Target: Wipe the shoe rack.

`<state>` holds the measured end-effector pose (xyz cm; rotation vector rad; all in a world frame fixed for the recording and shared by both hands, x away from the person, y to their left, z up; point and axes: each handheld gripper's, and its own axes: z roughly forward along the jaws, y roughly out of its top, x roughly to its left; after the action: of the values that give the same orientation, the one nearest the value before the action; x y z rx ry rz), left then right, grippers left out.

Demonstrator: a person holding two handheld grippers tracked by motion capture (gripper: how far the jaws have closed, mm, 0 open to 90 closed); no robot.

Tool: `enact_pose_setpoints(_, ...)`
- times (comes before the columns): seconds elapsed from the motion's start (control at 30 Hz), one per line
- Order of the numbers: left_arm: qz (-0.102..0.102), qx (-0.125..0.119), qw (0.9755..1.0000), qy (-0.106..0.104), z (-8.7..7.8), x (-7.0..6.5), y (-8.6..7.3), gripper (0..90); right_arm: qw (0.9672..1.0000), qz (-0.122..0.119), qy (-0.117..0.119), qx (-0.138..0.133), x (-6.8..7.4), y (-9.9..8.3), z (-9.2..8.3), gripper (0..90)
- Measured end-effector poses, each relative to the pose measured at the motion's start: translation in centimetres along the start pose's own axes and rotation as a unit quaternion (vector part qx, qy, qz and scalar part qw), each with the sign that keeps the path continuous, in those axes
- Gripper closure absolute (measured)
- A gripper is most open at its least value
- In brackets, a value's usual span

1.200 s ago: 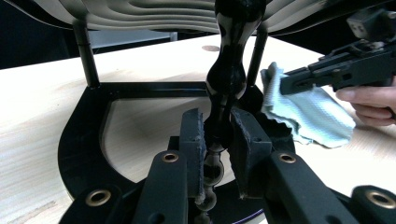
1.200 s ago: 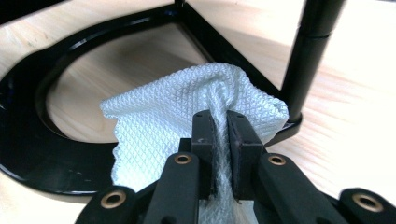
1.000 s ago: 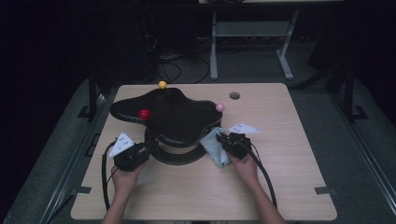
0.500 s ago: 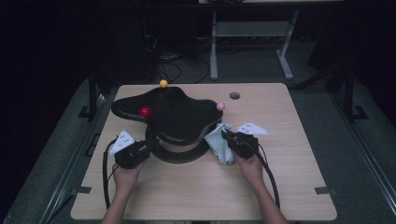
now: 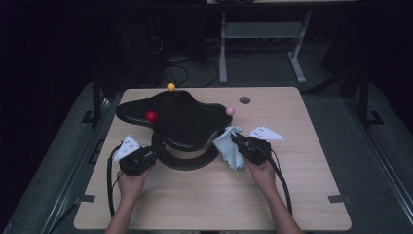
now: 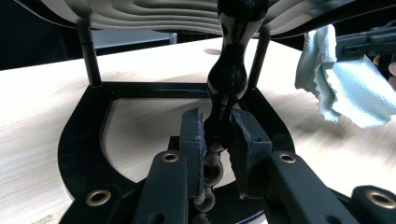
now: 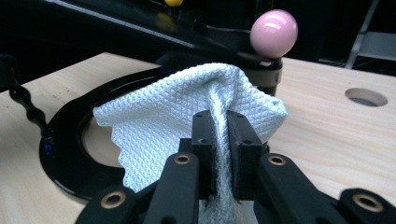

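Your left gripper [image 6: 217, 140] is clenched on the black stem [image 6: 229, 79] of the stand [image 5: 182, 117], low down near its ring-shaped base [image 6: 84, 140]; in the left gripper view the two pads press against the stem from either side, just above where it meets the base. In the high view that gripper [image 5: 146, 157] sits at the stand's near left edge, with your left hand [image 5: 130, 179] behind it on the bench [image 5: 302, 195].

Your right gripper [image 7: 219, 140] is grasping the cloth [image 7: 182, 112], a pale blue-white waffle-weave rag. A bunched fold runs down between the closed pads, and the rest billows out above and to the left of them. In the high view the cloth [image 5: 229, 146] hangs at the stand's near right edge, just beside the dark top plate and above the base, with the gripper [image 5: 243, 144] behind it (whether the cloth actually touches the plate, you cannot tell from these views).

The stand is in the middle of the bench. A red ball [image 5: 151, 116] rests on its top, a yellow ball [image 5: 171, 87] is at its far edge, and a pink ball [image 7: 273, 27] is at its right tip, just beyond the cloth.
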<state>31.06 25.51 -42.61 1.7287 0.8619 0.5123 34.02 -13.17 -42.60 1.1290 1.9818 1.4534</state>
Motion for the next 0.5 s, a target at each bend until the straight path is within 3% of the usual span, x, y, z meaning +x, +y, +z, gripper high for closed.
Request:
enact_pose_setpoints(0.2,-0.001,-0.001,1.0000,0.002,0.0,0.1,0.0,75.6,0.9999,0.007,-0.010,-0.010,-0.9,1.2,0.0,82.2)
enact_pose_setpoints(0.4,-0.002,-0.001,1.0000,0.001,0.0,0.2,0.0,75.6,0.9996,0.012,-0.025,0.001,-2.1,2.4,1.9,82.1)
enact_pose_setpoints(0.5,-0.002,-0.001,1.0000,0.000,0.0,0.2,0.0,75.6,0.9996,0.017,-0.020,0.001,-1.9,2.4,2.3,82.1)
